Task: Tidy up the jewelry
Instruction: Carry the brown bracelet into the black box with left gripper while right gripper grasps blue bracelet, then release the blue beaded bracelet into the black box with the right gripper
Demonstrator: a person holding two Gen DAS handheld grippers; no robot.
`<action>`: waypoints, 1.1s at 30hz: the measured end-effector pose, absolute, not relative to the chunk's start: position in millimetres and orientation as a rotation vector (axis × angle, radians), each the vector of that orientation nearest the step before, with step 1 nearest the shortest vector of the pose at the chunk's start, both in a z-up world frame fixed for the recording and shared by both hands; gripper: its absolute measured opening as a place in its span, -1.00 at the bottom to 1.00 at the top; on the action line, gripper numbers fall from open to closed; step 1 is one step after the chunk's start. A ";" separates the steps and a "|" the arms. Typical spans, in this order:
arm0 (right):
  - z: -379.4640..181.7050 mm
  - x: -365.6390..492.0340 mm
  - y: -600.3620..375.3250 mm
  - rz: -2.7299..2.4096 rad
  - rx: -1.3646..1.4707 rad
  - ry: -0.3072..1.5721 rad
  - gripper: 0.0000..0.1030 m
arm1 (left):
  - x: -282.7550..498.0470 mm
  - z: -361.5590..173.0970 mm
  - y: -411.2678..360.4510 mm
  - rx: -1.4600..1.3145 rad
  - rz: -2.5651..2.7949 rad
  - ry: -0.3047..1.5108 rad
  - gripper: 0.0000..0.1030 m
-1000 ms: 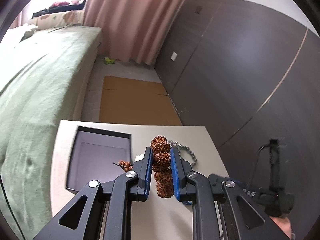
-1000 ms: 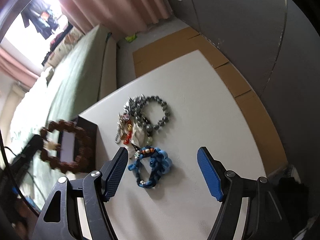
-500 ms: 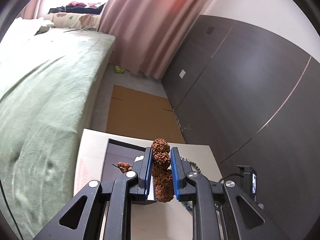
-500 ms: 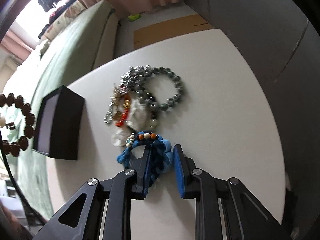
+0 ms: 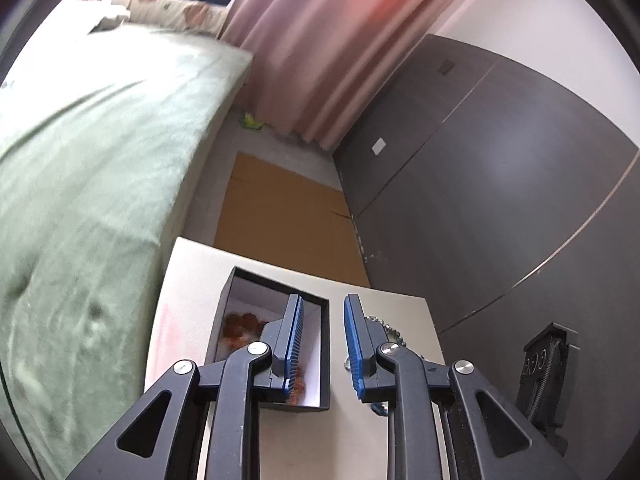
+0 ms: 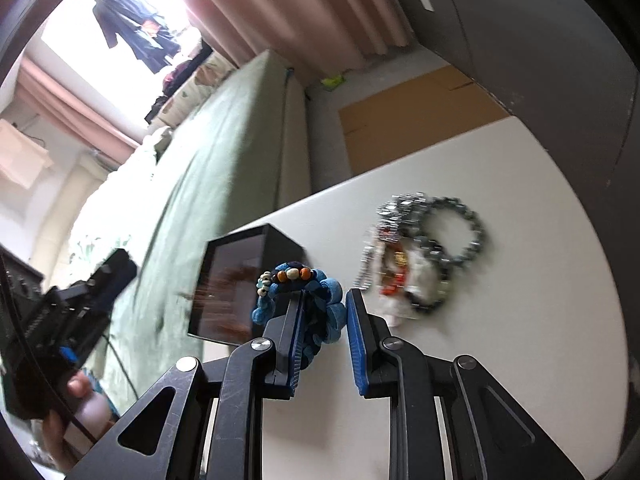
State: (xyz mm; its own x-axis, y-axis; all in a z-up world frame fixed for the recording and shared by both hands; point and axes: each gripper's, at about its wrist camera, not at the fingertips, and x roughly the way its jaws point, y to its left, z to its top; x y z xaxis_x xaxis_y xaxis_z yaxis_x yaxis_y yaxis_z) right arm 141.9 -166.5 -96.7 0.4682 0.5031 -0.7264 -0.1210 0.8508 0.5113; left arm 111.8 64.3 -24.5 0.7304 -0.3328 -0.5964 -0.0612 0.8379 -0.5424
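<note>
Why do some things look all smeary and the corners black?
Right wrist view: the jewelry pile and the black box smear from motion, and the window glares white. Left wrist view: the green bed is blurry. Both fisheye pictures bend straight lines and go dark at the corners.

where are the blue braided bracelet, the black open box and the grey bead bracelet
blue braided bracelet [image 6: 326, 310], right wrist view, its blue loops
black open box [image 5: 325, 344], left wrist view, its right wall
grey bead bracelet [image 6: 474, 222], right wrist view, its far beads
</note>
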 end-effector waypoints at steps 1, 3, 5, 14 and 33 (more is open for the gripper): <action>-95.3 144.4 -163.7 0.406 0.427 1.015 -0.57 | 111.2 -25.0 67.6 -0.574 -0.147 0.746 -0.52; -93.9 147.5 -151.9 0.431 0.438 1.000 -0.57 | 109.8 -25.0 73.3 -0.578 -0.121 0.747 -0.31; -92.2 147.5 -148.6 0.453 0.444 0.980 -0.57 | 106.5 -24.0 80.9 -0.591 -0.092 0.738 -0.04; -78.9 150.2 -108.2 0.619 0.469 0.910 -0.27 | 99.3 -23.7 106.7 -0.631 -0.036 0.718 0.13; -70.0 140.0 -194.0 0.378 0.468 0.914 0.35 | 110.6 -29.2 57.5 -0.550 -0.085 0.762 0.32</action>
